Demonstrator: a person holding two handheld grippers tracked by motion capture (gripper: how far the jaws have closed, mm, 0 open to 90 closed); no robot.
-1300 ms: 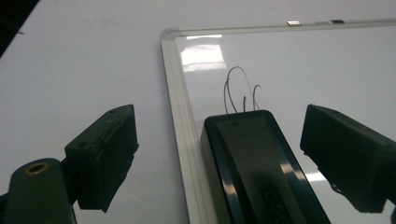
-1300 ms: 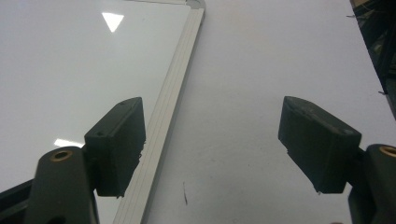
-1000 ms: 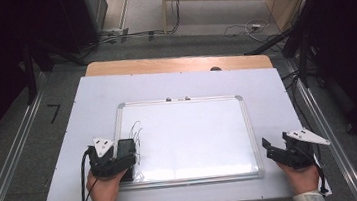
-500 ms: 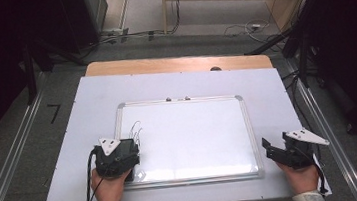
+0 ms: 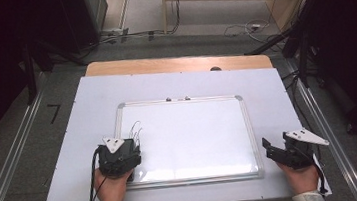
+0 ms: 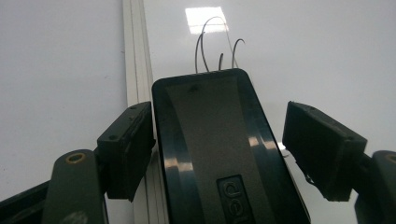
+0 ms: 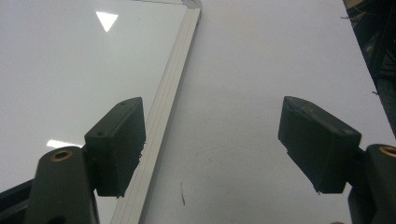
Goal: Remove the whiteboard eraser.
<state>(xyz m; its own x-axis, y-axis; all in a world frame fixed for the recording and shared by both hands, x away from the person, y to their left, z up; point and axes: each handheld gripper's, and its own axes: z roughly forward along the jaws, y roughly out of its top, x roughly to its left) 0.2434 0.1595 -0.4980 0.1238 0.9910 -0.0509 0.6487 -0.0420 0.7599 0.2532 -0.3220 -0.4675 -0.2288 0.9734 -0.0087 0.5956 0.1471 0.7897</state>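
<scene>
Eraser [image 6: 210,182], black and flat, at about 8 o'clock on the whiteboard [image 5: 190,134], lengthwise beside the board's left frame [image 6: 136,70] and just short of a few thin marker strokes [image 6: 210,46] at its 12 o'clock end. Probably parked there for reach: close to the marks, ready for wiping. Left gripper [image 6: 219,140] lowered over it from 6 o'clock, jaws astride the long sides and lately closing in. Not yet clamped, though: left pad up against or all but touching one edge, right pad with a clear gap to the other, so open around the eraser rather than gripping it. Looked like a squaring-up across the narrow width, the sensible way to take a flat block for a firm hold and a level wipe. Right gripper [image 7: 224,149] at about 4 o'clock off the board, low over the white surface [image 5: 80,141] just outside the right frame, jaws wide apart with nothing between. Seemingly kept there out of the way, perhaps also near enough to steady the board against sliding. Judged as the grasping step, with the strokes untouched and the wiping yet to come
</scene>
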